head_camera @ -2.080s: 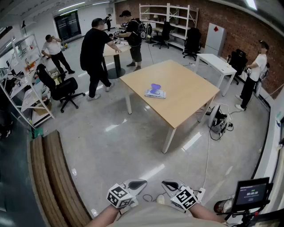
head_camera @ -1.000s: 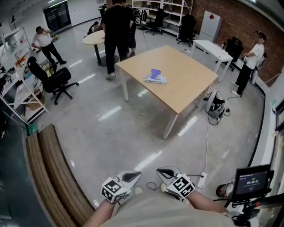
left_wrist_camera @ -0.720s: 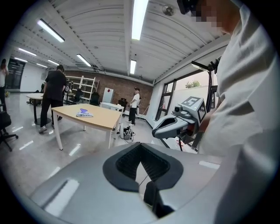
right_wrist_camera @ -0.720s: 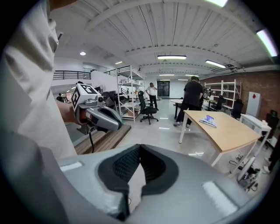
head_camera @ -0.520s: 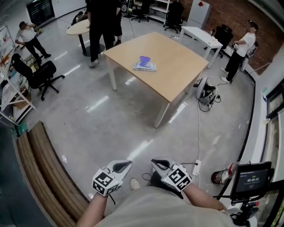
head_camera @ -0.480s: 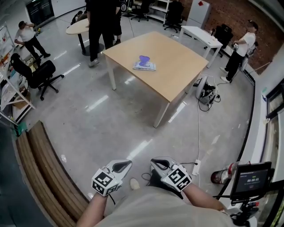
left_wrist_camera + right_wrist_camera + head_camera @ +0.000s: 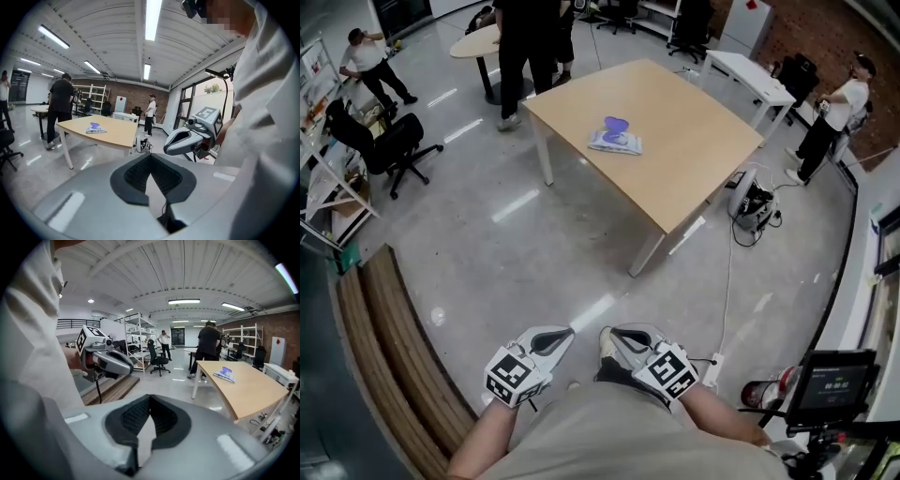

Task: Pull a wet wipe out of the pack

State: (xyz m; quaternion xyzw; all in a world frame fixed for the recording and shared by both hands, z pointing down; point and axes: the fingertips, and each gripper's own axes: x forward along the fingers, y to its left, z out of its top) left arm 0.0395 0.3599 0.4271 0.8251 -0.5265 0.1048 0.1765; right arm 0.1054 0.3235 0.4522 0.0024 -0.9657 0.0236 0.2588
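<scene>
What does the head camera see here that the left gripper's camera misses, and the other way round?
Only the head view shows the wooden bench and the small screen. Only the left gripper view shows the ceiling light strips and the window. Both show the wooden table, the wet wipe pack lying on it, and the right gripper.

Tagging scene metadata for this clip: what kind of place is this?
Most likely an open-plan office or lab workspace. It has a large wooden table on a polished floor, a rolling office chair, metal shelving and a brick wall, with several people standing around.
</scene>
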